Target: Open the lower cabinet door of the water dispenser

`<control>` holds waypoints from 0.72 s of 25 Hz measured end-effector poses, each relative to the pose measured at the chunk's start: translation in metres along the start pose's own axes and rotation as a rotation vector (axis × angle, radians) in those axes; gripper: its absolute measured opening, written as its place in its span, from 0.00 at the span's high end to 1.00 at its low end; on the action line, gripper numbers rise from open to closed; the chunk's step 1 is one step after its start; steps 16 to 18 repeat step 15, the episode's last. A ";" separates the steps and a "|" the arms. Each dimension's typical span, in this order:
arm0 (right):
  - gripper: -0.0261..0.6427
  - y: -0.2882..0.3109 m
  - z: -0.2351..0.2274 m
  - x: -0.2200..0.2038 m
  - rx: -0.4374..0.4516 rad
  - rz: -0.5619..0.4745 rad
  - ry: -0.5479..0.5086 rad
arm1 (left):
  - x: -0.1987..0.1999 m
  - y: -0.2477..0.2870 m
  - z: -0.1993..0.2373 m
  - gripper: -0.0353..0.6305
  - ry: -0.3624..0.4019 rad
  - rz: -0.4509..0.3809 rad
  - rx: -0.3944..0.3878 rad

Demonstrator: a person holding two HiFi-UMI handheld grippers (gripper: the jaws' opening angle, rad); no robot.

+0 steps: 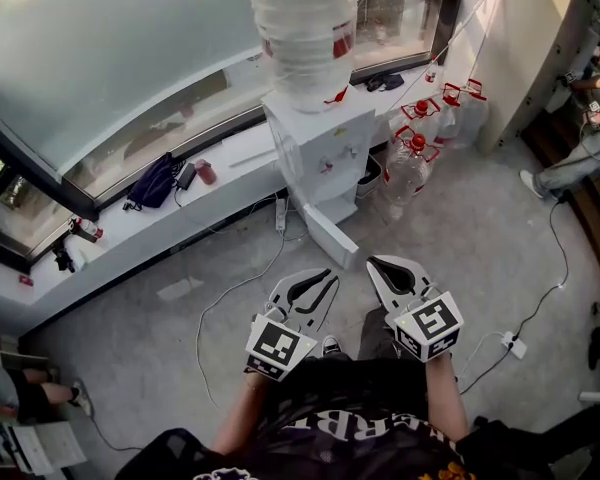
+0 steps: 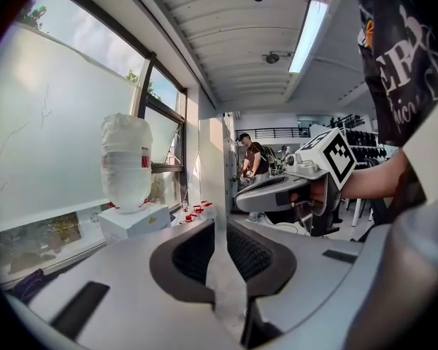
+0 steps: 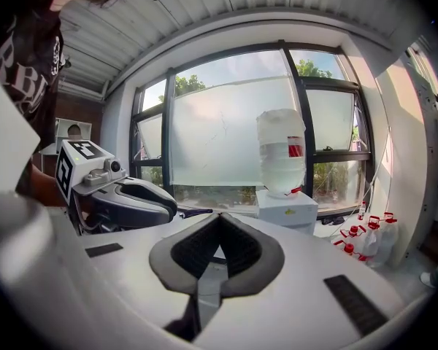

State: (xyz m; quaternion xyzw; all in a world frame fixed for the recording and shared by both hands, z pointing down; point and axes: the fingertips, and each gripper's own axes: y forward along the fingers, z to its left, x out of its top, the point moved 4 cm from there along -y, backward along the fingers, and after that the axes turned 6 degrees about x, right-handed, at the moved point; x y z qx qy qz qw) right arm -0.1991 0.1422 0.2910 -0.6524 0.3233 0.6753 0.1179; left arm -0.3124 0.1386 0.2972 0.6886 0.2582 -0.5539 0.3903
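The white water dispenser [image 1: 315,143] stands against the window ledge with a wrapped bottle [image 1: 302,28] upside down on top. Its lower cabinet door [image 1: 330,236] hangs swung out toward me. Both grippers are held side by side in the air, short of the door and touching nothing. My left gripper [image 1: 325,275] shows a narrow slit between its pads [image 2: 197,250] and holds nothing. The tips of my right gripper [image 1: 378,265] meet, also on nothing. The dispenser top [image 3: 286,206] and the bottle [image 2: 125,162] lie beyond the jaws in both gripper views.
Spare water jugs with red caps [image 1: 420,138] stand right of the dispenser. A black bag [image 1: 152,183] lies on the ledge. Cables [image 1: 240,288] and a power strip [image 1: 515,345] run across the floor. One person [image 1: 580,158] stands at the right, another [image 1: 20,393] at the lower left.
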 end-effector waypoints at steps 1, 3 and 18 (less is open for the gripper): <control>0.94 0.000 0.001 0.001 0.002 0.001 -0.005 | 0.001 -0.001 0.000 0.87 -0.006 -0.008 0.002; 0.94 0.001 0.002 0.002 0.007 0.004 -0.012 | 0.002 -0.003 0.000 0.87 -0.022 -0.023 0.005; 0.94 0.011 0.003 -0.001 0.049 0.028 -0.024 | -0.006 -0.007 0.000 0.87 -0.043 -0.021 0.030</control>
